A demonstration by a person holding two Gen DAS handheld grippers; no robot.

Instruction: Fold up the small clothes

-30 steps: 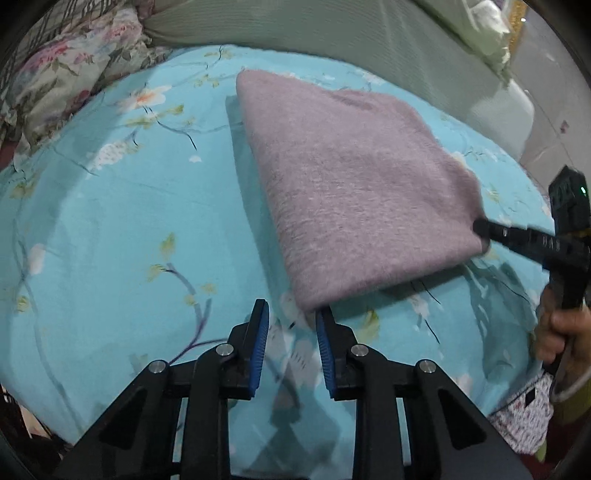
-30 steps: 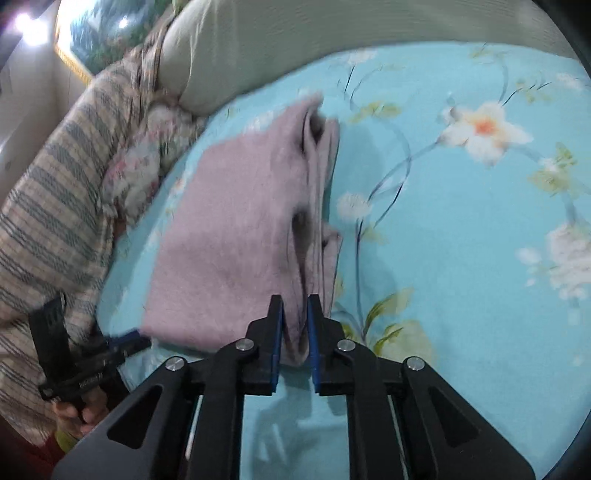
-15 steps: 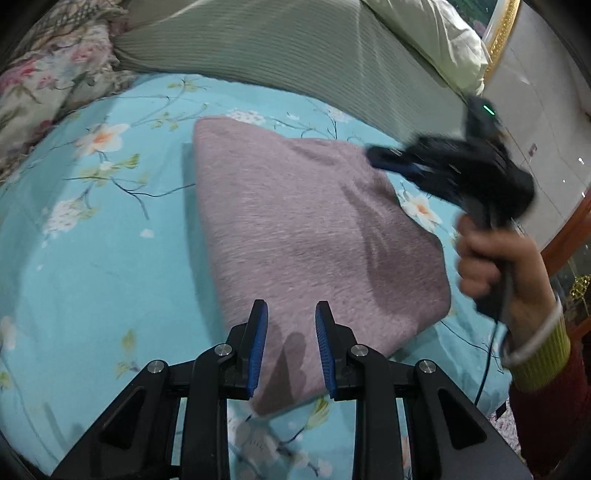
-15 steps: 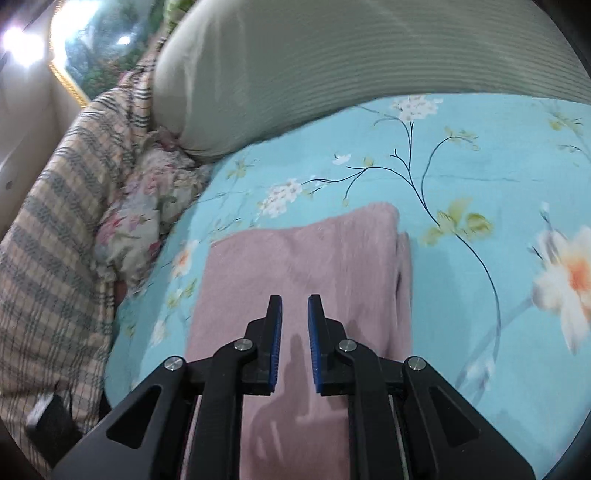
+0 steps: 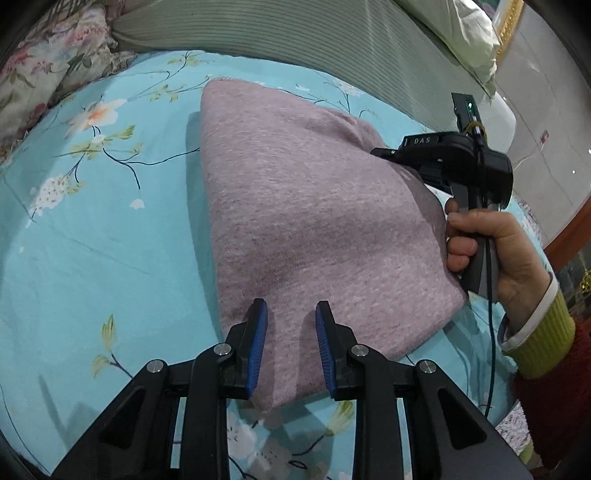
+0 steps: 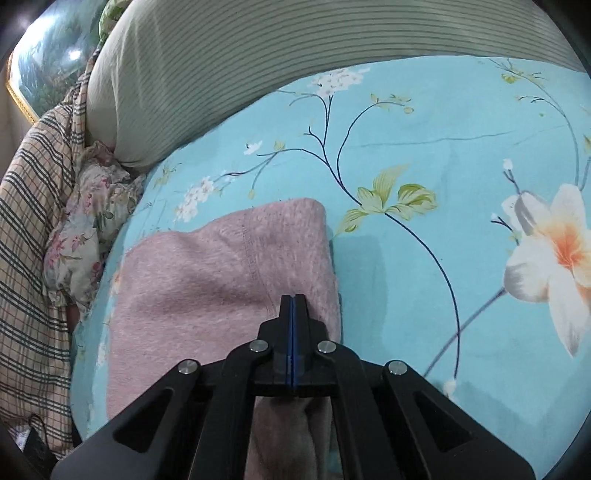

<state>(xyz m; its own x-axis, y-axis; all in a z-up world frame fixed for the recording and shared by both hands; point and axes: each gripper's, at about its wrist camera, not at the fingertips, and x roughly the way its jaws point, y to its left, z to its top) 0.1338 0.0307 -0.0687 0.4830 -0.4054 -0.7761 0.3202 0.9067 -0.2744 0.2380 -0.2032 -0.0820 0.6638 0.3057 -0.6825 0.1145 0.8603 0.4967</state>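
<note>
Right claw (image 6: 293, 297) over folded garment (image 6: 221, 280)

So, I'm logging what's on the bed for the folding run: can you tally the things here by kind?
Folded pink garment: 1
Handheld grippers, left gripper and right gripper: 2
Striped green-grey pillow: 1
Pale cushion: 1
Floral bedding bundle: 1
Plaid blanket: 1
Blue floral sheet: 1
Total: 8

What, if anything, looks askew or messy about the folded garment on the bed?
Nothing stands out. The folded pink garment lies flat on the floral sheet, edges fairly even. The right gripper, shut empty, rests over it.
</note>
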